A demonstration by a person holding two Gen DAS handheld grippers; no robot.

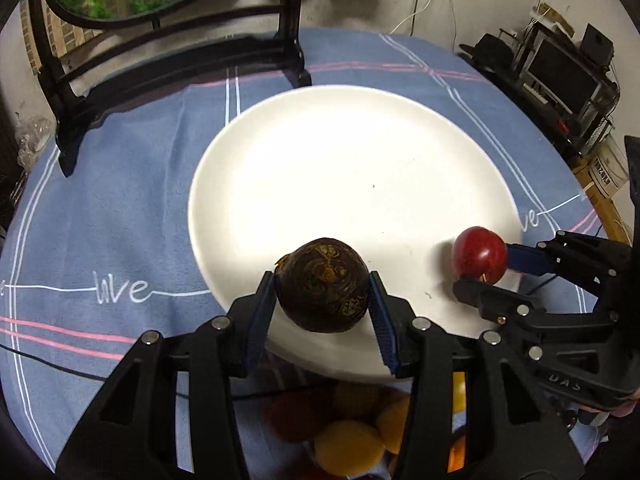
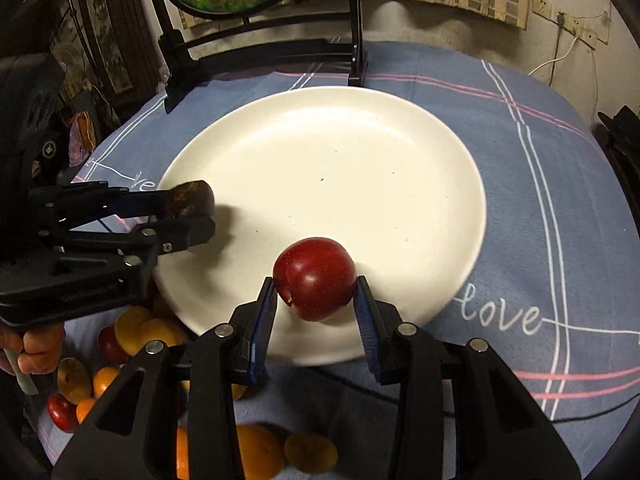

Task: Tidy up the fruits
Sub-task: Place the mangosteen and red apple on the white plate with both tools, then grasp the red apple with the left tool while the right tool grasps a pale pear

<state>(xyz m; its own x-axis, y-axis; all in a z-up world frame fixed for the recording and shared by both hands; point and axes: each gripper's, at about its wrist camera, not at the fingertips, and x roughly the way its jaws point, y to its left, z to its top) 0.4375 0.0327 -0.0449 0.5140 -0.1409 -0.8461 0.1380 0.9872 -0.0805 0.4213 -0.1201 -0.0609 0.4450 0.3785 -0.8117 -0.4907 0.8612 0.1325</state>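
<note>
Over the near rim of the white plate (image 1: 360, 168) hang two tools, each with a piece of fruit pinched between its blue pads. From where I stand, the left tool (image 1: 322, 300) has its jaws drawn in partway and clamped on a dark brown fruit (image 1: 323, 285), mottled and rough-skinned, which sits right at the fingertips and shows above the plate's near edge. The right tool (image 2: 316, 294) is closed to about the same narrow gap on a red fruit (image 2: 315, 278), glossy, with a cleft running down its side; it too sits between the very tips, above the near part of the plate. The two tools are side by side, the left one toward the plate's left edge, the right one toward its middle-right, well apart from each other.

The plate lies on a worktop covered with a blue cloth (image 2: 540, 208) striped in white and pink and lettered in white script. Just short of the plate, under the tools, lies a heap of loose fruit (image 2: 132, 332), yellow, orange and red pieces touching one another on the cloth. A person's hand (image 2: 38, 346) grips the left tool's handle. Behind the plate stands a black stand (image 2: 352, 40) carrying a round glass.
</note>
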